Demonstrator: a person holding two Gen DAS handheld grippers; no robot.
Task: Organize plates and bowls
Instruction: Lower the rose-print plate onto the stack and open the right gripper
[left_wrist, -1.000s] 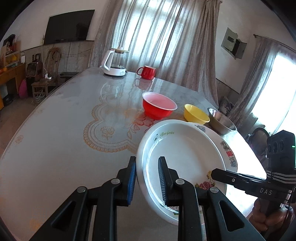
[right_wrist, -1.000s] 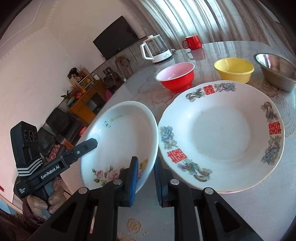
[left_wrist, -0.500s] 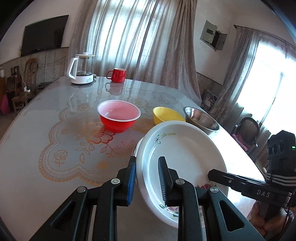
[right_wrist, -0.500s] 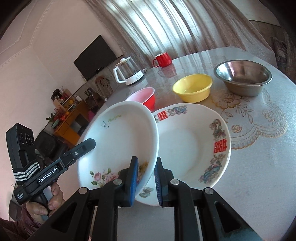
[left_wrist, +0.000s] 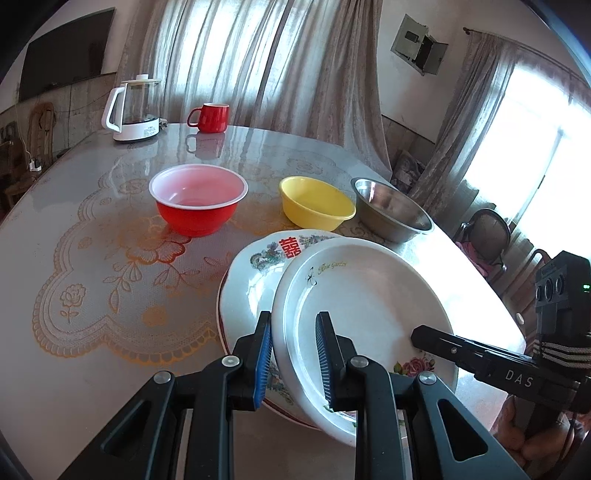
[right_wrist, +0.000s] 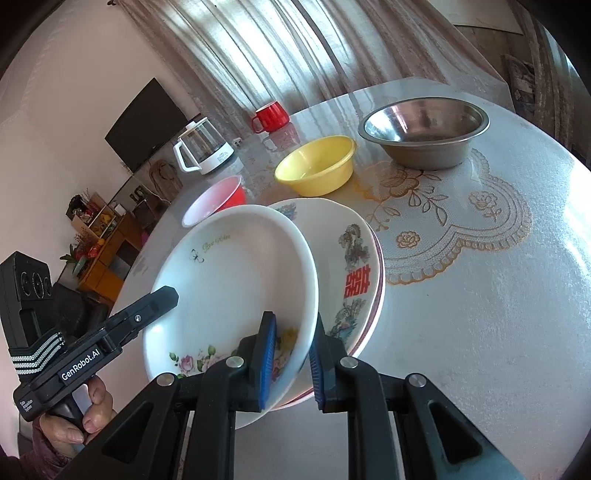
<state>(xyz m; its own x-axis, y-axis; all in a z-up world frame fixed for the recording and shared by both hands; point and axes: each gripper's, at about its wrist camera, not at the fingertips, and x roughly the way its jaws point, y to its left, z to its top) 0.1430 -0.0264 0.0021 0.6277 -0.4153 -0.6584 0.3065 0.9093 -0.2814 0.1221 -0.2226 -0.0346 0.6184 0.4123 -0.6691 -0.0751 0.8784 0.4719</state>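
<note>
Both grippers hold one white flowered plate (left_wrist: 365, 302) by opposite rims, over a larger plate with red characters (left_wrist: 255, 273) that lies on the table. My left gripper (left_wrist: 293, 356) is shut on the near rim in its view. My right gripper (right_wrist: 290, 360) is shut on the white plate's (right_wrist: 236, 284) rim; the patterned plate (right_wrist: 354, 258) shows beneath it. A red bowl (left_wrist: 197, 203), a yellow bowl (left_wrist: 316, 201) and a steel bowl (left_wrist: 391, 208) stand in a row behind.
A glass kettle (left_wrist: 135, 109) and a red mug (left_wrist: 210, 117) stand at the table's (left_wrist: 92, 229) far side. The table edge runs close behind the steel bowl (right_wrist: 424, 129). A chair (left_wrist: 487, 236) stands off the right edge.
The white plate, held by both grippers, has moved over the patterned plate and now covers most of it. The grips have not changed.
</note>
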